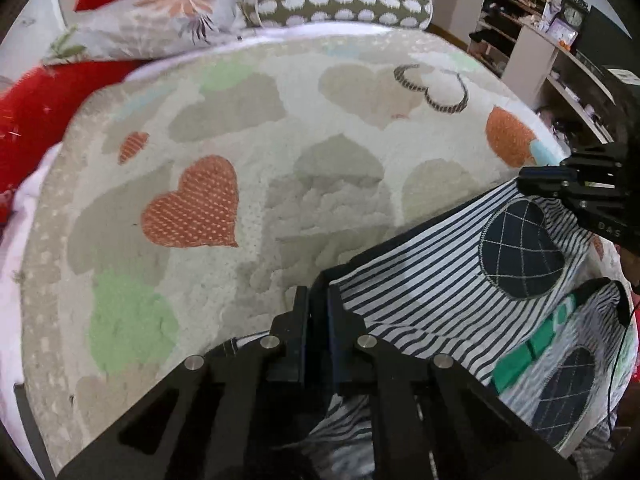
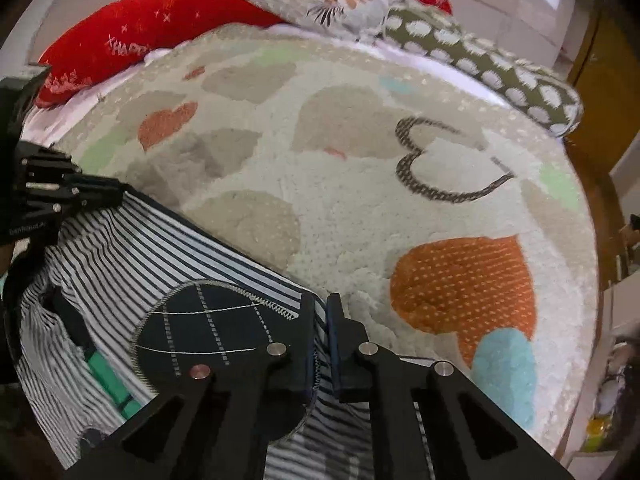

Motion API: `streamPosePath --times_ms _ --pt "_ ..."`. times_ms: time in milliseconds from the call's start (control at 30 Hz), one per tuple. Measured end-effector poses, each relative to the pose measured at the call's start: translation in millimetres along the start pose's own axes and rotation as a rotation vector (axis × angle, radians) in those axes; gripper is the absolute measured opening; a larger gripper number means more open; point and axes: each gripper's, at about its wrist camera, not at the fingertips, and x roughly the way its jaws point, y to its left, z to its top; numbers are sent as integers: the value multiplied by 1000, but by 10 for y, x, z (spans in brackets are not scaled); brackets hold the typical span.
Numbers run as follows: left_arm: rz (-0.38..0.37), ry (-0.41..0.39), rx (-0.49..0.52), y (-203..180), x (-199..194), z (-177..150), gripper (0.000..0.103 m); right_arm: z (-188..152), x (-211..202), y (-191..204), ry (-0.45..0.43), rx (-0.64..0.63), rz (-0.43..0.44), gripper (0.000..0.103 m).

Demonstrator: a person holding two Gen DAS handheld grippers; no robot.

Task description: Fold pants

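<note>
The pants (image 1: 420,280) are white with dark stripes, round navy patches and a green strip; they also show in the right wrist view (image 2: 120,256). They hang stretched between both grippers above a heart-patterned blanket (image 1: 240,152). My left gripper (image 1: 318,300) is shut on one end of the dark top edge. My right gripper (image 2: 320,312) is shut on the other end, beside a navy patch (image 2: 204,328). The right gripper shows at the far right of the left wrist view (image 1: 560,188). The left gripper shows at the far left of the right wrist view (image 2: 80,196).
The blanket (image 2: 380,200) covers a bed. Red (image 2: 132,36), floral (image 1: 160,20) and dotted (image 1: 340,8) pillows lie along its far edge. Shelves with clutter (image 1: 540,40) stand to the right of the bed. A wooden door (image 2: 600,60) is at right.
</note>
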Motion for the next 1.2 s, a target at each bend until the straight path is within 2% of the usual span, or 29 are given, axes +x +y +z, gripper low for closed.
streamPosePath --times_ms 200,300,400,467,567,667,800,833,867,900,933,1000,1100,1200 --pt "26 -149 -20 -132 -712 -311 8 -181 -681 235 -107 14 -11 6" --pt "25 -202 -34 -220 -990 -638 8 -453 -1020 476 -153 10 -5 6" --pt "46 -227 -32 -395 -1097 -1009 8 -802 -1232 703 -180 25 28 6" --pt "61 -221 -38 -475 -1084 -1234 8 -1094 -1320 863 -186 45 54 6" --pt "63 -150 -68 -575 -894 -1604 11 -1556 -1320 1089 -170 90 101 6" --pt "99 -100 -96 -609 -751 -1839 15 -1903 -1230 1179 -142 149 101 7" --pt "44 -124 -170 -541 -979 -2004 17 -2277 -1328 1060 -155 293 84 7" --pt "36 -135 -186 -509 -1060 -2025 23 -2348 -1407 997 -174 332 78 8" --pt "37 -148 -198 -487 -1127 -2050 35 -2397 -1506 928 -199 368 65 9" --pt "39 -164 -211 -460 -1196 -2075 41 -2458 -1619 843 -230 403 45 15" --pt "40 -187 -230 -416 -1271 -2078 44 -2512 -1717 758 -258 436 22 30" --pt "25 -218 -272 -320 -1359 -1997 44 -2581 -1852 626 -301 484 -32 52" --pt "6 -223 -338 -187 -1319 -1794 44 -2518 -1883 422 -322 528 -91 53" --pt "60 -225 -389 -67 -1131 -1602 45 -2346 -1821 325 -342 545 -98 53"
